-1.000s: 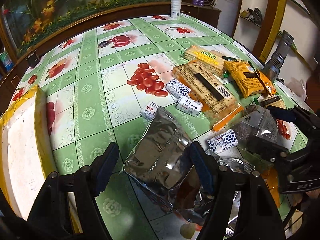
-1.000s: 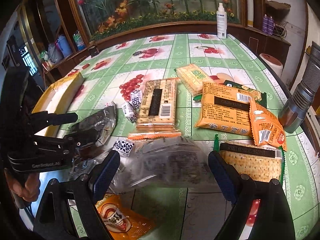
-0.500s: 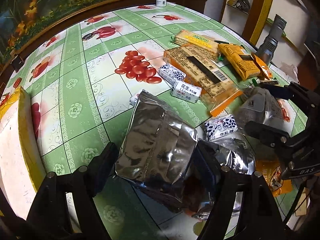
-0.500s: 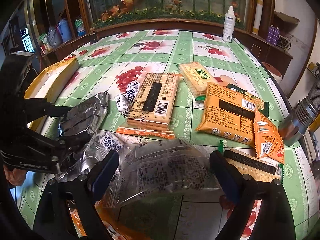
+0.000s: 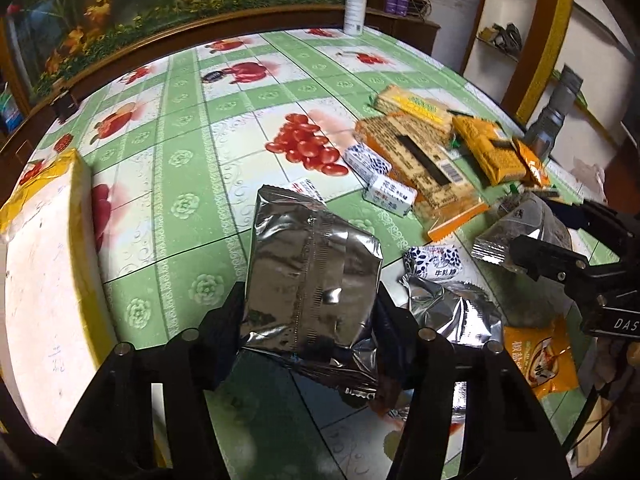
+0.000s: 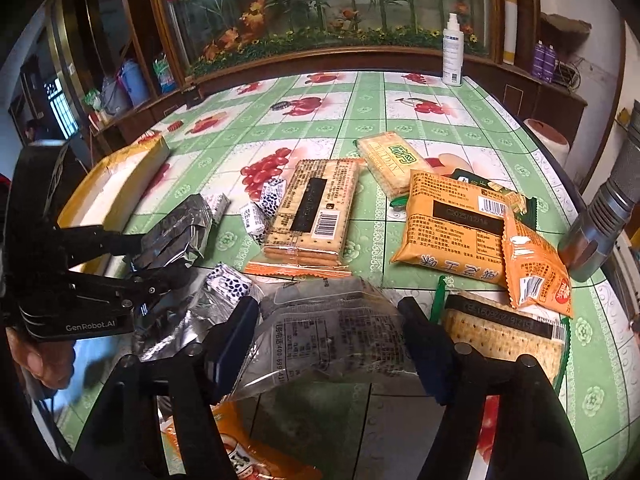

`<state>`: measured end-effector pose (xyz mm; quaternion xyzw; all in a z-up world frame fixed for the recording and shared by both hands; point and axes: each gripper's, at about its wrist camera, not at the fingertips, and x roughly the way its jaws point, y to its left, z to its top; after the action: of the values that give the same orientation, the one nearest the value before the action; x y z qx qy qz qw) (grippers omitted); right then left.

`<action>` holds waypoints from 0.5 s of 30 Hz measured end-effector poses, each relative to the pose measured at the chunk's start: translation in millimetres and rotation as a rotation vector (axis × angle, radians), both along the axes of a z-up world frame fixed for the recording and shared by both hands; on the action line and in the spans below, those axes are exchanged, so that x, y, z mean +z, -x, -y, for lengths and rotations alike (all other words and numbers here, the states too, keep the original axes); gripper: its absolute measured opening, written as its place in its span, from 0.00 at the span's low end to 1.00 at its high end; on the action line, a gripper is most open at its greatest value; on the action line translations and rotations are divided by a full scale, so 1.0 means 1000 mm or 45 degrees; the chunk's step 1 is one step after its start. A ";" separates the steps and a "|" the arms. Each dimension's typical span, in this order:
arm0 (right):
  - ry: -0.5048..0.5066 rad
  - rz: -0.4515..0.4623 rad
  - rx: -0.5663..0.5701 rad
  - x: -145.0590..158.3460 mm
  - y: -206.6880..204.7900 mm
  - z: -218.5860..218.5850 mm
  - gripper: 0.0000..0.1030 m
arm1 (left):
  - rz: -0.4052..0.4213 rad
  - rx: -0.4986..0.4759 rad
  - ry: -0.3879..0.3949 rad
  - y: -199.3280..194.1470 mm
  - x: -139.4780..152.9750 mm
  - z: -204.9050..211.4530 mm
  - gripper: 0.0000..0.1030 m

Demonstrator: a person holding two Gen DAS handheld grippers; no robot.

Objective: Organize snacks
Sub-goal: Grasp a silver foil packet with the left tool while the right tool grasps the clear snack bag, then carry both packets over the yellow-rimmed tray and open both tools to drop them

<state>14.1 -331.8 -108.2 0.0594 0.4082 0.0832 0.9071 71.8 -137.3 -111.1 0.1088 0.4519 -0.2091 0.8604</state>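
My left gripper (image 5: 308,328) is shut on a silver foil snack pack (image 5: 308,276) and holds it raised over the table; the pack also shows in the right wrist view (image 6: 176,236). My right gripper (image 6: 332,340) is shut on a clear plastic snack bag (image 6: 332,332) with dark contents, seen too in the left wrist view (image 5: 524,224). Cracker packs (image 6: 316,208), orange snack bags (image 6: 452,224) and small wrapped candies (image 5: 388,196) lie on the green fruit-patterned tablecloth (image 5: 168,168).
A yellow-edged white box (image 5: 44,272) stands at the left. A second foil pack (image 5: 452,312) and an orange pouch (image 5: 540,356) lie near the front edge. A metal flashlight (image 6: 604,208) stands at the right, a white spray bottle (image 6: 452,52) at the back.
My left gripper has closed on the silver foil pack and lifted it. My right gripper has closed on the clear bag.
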 end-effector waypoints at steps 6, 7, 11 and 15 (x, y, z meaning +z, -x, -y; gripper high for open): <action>-0.069 0.083 -0.005 0.023 0.012 0.001 0.71 | 0.082 0.150 0.043 0.014 0.026 -0.022 0.56; -0.076 0.091 -0.002 0.026 0.013 0.000 0.71 | 0.096 0.178 0.045 0.016 0.030 -0.026 0.56; -0.118 0.118 0.027 0.037 0.013 -0.008 0.70 | 0.170 0.303 0.021 0.027 0.043 -0.047 0.56; -0.127 0.146 0.063 0.045 0.014 -0.022 0.70 | 0.199 0.388 0.026 0.032 0.053 -0.069 0.56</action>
<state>-0.2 -309.8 -62.9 0.0896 0.3521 0.1294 0.9226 39.5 -68.6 -58.2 0.0462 0.3925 -0.0717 0.9158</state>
